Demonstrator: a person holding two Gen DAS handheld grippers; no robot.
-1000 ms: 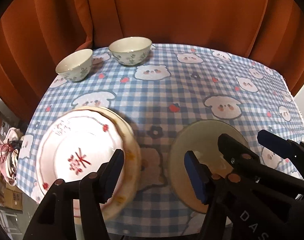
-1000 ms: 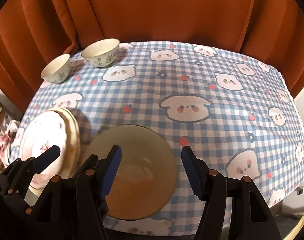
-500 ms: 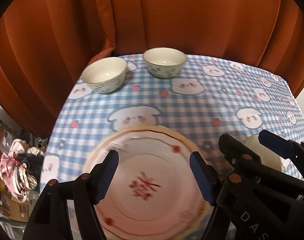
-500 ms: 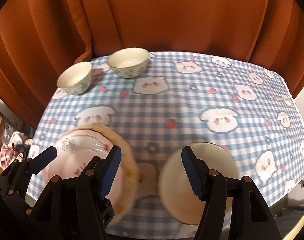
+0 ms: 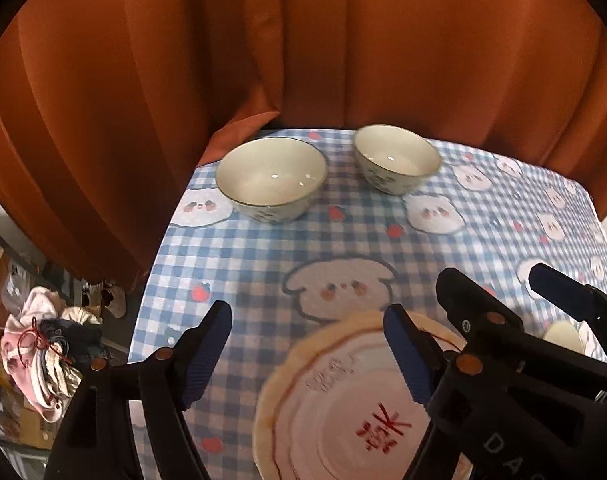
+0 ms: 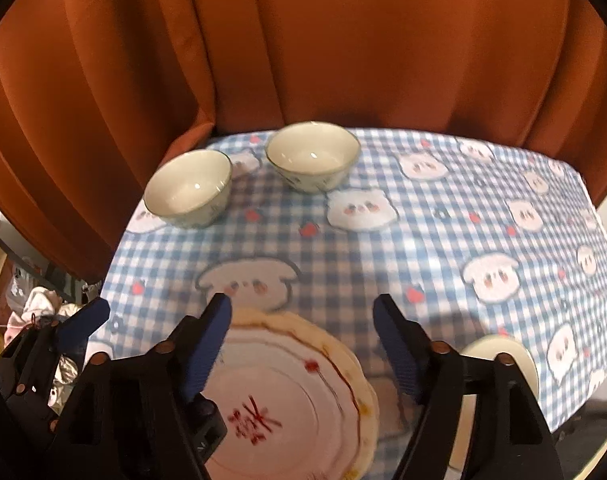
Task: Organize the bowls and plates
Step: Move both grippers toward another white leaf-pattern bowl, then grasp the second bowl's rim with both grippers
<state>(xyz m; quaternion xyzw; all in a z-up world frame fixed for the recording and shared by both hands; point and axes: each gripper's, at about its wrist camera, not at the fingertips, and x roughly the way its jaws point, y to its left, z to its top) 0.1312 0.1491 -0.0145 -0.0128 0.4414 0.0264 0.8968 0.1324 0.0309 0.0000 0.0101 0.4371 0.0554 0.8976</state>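
Note:
A white plate with a red character (image 5: 343,412) lies on a cream plate near the table's front edge; it also shows in the right wrist view (image 6: 287,404). Two cream bowls stand at the back left: the left bowl (image 5: 271,178) (image 6: 187,188) and the right bowl (image 5: 395,158) (image 6: 313,156). A pale round plate (image 6: 499,354) lies at the front right, mostly hidden. My left gripper (image 5: 307,354) is open and empty above the cloth left of the plates. My right gripper (image 6: 303,344) is open and empty above the plates' far rim.
The table carries a blue checked cloth with bear faces (image 5: 443,240) (image 6: 443,240). An orange curtain (image 5: 303,48) hangs close behind it. A bundle of cloth and clutter (image 5: 43,344) lies on the floor past the left edge.
Both grippers have moved left and towards the bowls. The stacked plates slid lower and right in view, the bowls grew larger, and the pale plate slipped towards the right edge.

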